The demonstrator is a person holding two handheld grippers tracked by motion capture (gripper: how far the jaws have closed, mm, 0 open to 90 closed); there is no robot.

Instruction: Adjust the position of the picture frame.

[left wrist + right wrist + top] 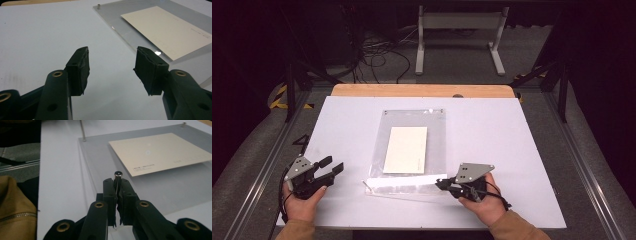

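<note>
Acrylic frame (414, 150) lies flat mid-bench in the high view, a cream card (406, 149) sandwiched inside; the right gripper (443, 184) sits at the frame's near right corner, the left gripper (333, 167) well off its left edge. Left gripper view: jaws apart, holding nothing, over the white bench (50, 37) beside the frame (130, 32). Right gripper view: jaws clamped on a small metal standoff pin (118, 177) above the frame's near edge. That smooth, thin pin could slip and roll away, or lifting could tilt the loose top sheet and shift the card.
</note>
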